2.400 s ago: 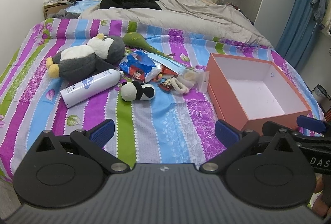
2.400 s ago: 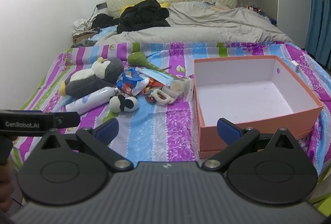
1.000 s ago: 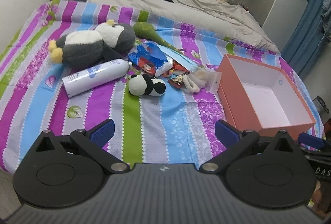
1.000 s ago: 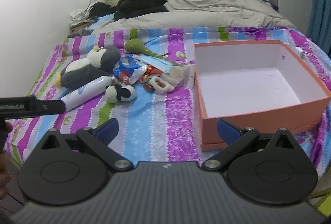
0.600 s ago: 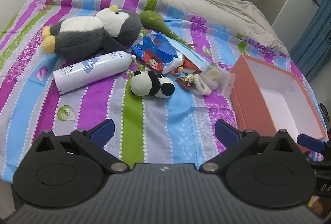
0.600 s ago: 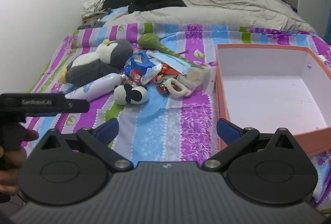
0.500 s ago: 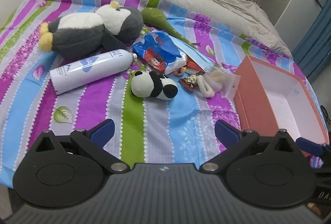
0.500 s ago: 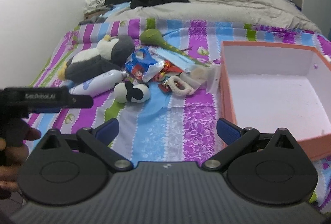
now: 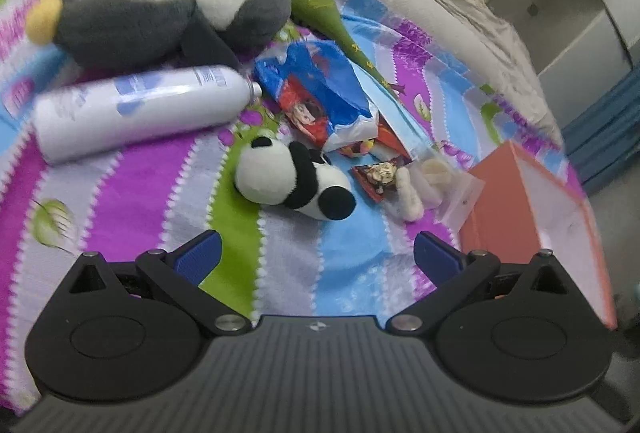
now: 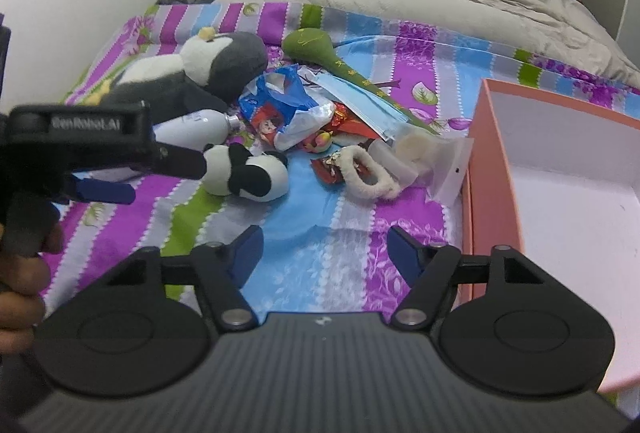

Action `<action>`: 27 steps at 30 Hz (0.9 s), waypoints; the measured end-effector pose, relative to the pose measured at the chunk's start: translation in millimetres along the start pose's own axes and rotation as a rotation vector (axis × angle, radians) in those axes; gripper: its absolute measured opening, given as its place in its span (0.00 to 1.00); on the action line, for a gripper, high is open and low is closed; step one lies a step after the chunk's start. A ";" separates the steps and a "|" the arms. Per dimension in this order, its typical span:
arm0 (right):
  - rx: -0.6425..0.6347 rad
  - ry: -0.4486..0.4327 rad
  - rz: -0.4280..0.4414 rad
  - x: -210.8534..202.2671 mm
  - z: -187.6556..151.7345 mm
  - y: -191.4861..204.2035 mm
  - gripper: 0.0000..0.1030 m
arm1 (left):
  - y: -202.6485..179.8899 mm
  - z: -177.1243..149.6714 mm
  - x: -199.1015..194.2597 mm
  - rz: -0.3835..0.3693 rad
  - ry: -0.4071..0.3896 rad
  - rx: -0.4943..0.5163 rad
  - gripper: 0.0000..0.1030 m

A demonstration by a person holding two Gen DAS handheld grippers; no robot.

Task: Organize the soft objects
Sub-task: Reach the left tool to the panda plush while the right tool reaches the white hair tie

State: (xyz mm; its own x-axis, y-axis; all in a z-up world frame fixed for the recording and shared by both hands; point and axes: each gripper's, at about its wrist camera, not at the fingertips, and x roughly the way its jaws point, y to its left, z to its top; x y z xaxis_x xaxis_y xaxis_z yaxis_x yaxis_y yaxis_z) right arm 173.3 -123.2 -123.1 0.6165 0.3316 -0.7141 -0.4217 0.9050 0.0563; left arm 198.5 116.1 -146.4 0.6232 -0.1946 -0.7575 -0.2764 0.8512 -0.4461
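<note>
Two grippers hang above a striped bedspread, neither holding anything. The left gripper has its jaws spread wide, with only bare cloth between its blue fingertips. The right gripper is closing its jaws, and they too frame nothing but bedspread.

Just ahead of the left gripper lies a small panda plush on its side, at the edge of a green stripe. In the right wrist view the left gripper's black body crosses in front of that panda's head, and a hand grips the handle at the picture's left edge.

To the right of the panda sit a fuzzy white hair tie, a small red packet and a clear zip bag. Behind them is a blue plastic bag with a printed wrapper. A white spray can lies to the left, touching a large grey-and-white penguin plush. A green maraca-shaped toy lies behind the pile.

An open orange box, white inside, stands on the right.
</note>
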 end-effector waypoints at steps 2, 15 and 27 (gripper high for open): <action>-0.002 0.005 0.005 11.6 2.0 -2.0 0.68 | 5.1 3.4 9.7 -0.024 -0.003 -0.034 1.00; -0.042 0.048 -0.039 93.4 18.4 -9.1 0.68 | 29.4 12.0 69.7 -0.132 0.015 -0.326 0.89; -0.042 0.053 -0.100 137.7 22.6 -20.8 0.47 | 35.6 8.0 110.1 -0.130 0.020 -0.491 0.82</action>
State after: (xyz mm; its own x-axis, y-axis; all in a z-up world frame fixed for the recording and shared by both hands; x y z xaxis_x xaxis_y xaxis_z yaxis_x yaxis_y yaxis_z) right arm 282.0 -90.3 -206.9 0.6216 0.2245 -0.7505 -0.3875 0.9208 -0.0455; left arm 263.1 128.9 -241.9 0.6621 -0.2971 -0.6880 -0.5123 0.4906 -0.7049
